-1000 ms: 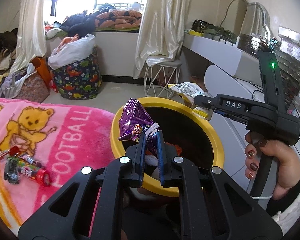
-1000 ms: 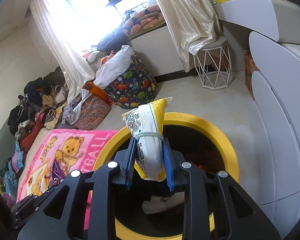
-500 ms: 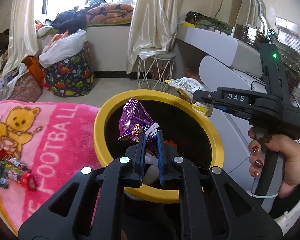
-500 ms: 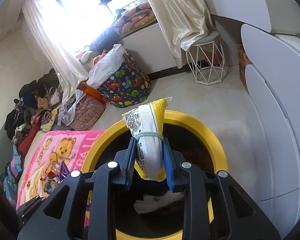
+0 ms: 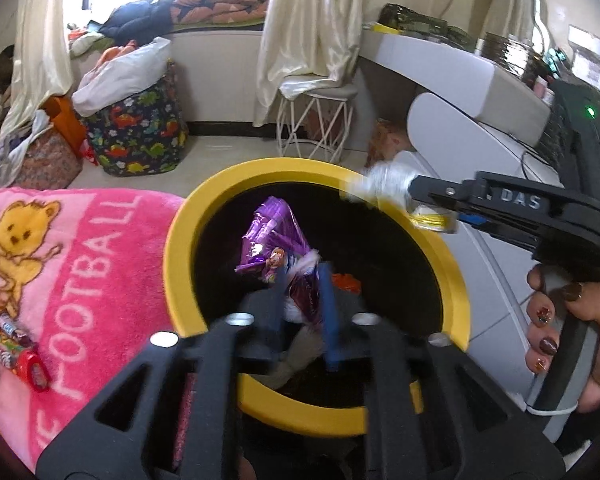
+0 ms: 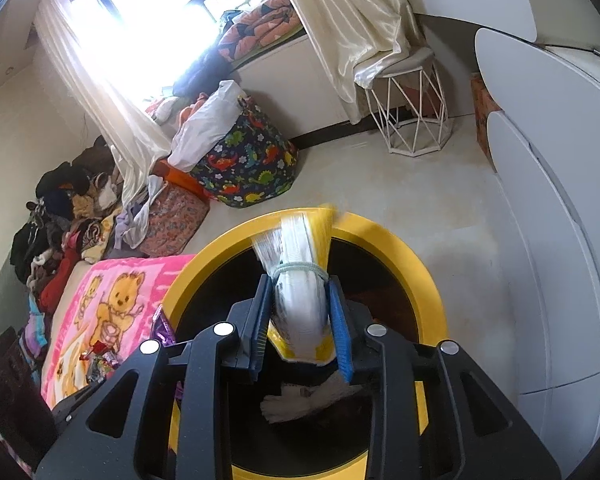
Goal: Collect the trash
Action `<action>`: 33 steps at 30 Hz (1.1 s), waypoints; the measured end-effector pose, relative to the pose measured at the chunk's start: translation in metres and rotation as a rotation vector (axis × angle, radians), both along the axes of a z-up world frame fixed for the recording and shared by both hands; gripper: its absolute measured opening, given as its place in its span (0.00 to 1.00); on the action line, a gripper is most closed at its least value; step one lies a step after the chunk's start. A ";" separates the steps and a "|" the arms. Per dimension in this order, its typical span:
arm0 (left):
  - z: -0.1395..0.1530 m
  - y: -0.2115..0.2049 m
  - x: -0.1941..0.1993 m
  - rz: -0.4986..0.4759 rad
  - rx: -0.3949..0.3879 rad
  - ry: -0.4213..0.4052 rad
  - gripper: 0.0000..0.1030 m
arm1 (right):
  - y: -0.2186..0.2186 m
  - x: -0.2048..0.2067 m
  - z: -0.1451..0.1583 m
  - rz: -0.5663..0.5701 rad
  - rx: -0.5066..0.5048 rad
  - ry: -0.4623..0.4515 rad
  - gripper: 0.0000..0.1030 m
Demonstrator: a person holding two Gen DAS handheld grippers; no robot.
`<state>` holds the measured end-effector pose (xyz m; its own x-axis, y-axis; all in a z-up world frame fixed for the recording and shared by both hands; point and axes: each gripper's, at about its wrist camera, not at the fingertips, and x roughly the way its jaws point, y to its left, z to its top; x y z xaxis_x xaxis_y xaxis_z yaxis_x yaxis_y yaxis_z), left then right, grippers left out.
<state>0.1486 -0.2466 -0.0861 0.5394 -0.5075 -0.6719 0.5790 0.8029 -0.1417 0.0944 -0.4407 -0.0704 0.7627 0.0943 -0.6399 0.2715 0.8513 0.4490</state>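
Item, left tongs (image 5: 302, 304): my blue-padded jaws have just been opening. The purple snack wrapper (image 5: 278, 246) stands between them over the dark mouth of the yellow-rimmed bin (image 5: 180, 248); the pads look parted from it, though blur keeps me from being sure it has fully left them.

Item, right tongs (image 6: 300, 322): jaws have also just been opening. The white-and-yellow packet (image 6: 298, 280), bound with a pale rubber band, is between the pads and blurred as if slipping downward. It hangs over the bin's opening, inside the rim. I judge the grip released or very nearly so.

Item, bin contents: a crumpled white tissue (image 6: 308, 396) lies at the bottom, and something orange beside it — too small to name.

Item, surroundings: the pink bear blanket (image 5: 80, 260) lies just left of the bin, with several small sweet wrappers (image 5: 8, 340) on its near edge. A hand (image 5: 568, 328) with dark painted nails holds the right handle. Beyond are the dinosaur-print laundry bag (image 5: 140, 132), the wire stool (image 5: 320, 120) and the white worktop (image 5: 440, 68).

Step in hand: dropping both pieces into the bin at once. Next move, as I judge it — let both fall clear, lift the tongs off the rim, then swing left for the wrappers on the blanket, which need a narrow, low pinch against soft fabric.
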 end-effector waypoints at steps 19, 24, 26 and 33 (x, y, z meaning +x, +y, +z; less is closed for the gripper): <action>0.023 0.056 -0.023 0.162 -0.009 -0.074 0.89 | 0.022 0.003 0.011 0.032 -0.055 -0.035 0.65; 0.030 0.073 -0.029 0.182 -0.007 -0.107 0.89 | 0.032 0.002 0.020 0.042 -0.067 -0.068 0.69; 0.033 0.080 -0.032 0.195 0.002 -0.133 0.89 | 0.038 0.002 0.024 0.054 -0.078 -0.084 0.69; 0.044 0.102 -0.036 0.229 0.005 -0.192 0.89 | 0.060 0.003 0.034 0.092 -0.098 -0.130 0.70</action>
